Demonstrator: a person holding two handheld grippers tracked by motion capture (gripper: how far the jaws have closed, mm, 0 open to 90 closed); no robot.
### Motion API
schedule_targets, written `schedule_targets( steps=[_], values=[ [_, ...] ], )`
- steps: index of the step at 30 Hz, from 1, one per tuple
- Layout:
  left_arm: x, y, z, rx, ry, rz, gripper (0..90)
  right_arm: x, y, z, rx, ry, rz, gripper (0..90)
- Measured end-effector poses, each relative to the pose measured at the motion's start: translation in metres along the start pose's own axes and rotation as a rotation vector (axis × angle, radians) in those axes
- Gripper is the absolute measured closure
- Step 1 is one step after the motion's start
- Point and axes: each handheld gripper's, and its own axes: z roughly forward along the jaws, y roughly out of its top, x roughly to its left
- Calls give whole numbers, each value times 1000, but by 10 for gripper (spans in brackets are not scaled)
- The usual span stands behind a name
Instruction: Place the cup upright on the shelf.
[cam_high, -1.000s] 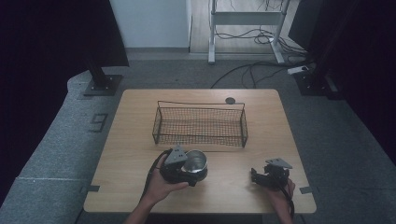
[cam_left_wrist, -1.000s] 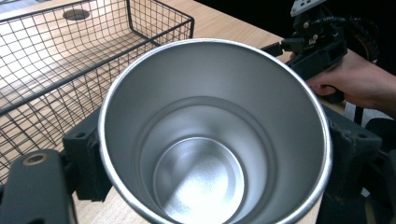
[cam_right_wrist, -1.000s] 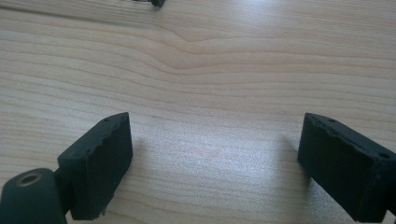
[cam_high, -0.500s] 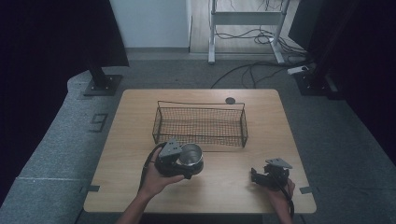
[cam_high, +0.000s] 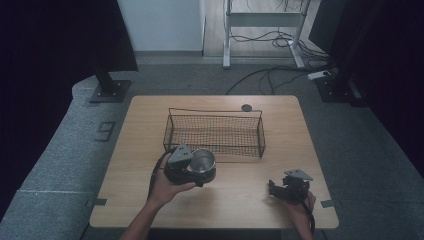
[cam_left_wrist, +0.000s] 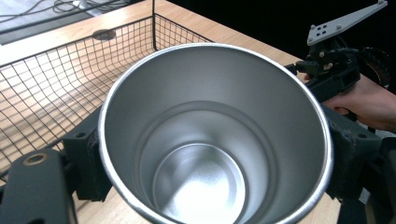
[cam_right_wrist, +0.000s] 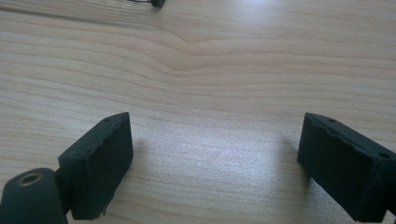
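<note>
From the high view, your left tool (cam_high: 196, 170) is clamped on a shiny metal cup (cam_high: 203, 160); the cup sits just in front of the wire basket (cam_high: 215, 131), close to the basket's near left corner, low over the tabletop (cam_high: 300, 130); I cannot tell if the cup touches the wood; your right tool (cam_high: 280, 189) rests well to the right of the basket's near side, low on the tabletop, with nothing in it; a small dark round thing (cam_high: 246, 107) lies just behind the basket.

From the left gripper view, you look right down into the cup (cam_left_wrist: 215, 135); it is smooth and silver inside, with a thin round rim and a flat bright bottom, and it is empty; the black jaws press on its two sides; the basket (cam_left_wrist: 60, 79) is just behind it, and your other tool (cam_left_wrist: 334, 65) shows farther off.

I think the cup is light and stiff, so it will not bend; but its smooth sides look slippery, so keep a firm squeeze on the side walls below the rim, and keep it upright so it does not slide out.

From the right gripper view, the jaws of your right tool (cam_right_wrist: 212, 163) stand wide apart over bare wood; a dark bit of the basket (cam_right_wrist: 156, 3) shows at the far edge.
</note>
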Motion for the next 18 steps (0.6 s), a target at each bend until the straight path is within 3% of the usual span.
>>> schedule_targets(
  steps=[18],
  values=[
    [17,16,-8,-25,23,-8,152,0,0,0,0,0,3,104]
  ],
)
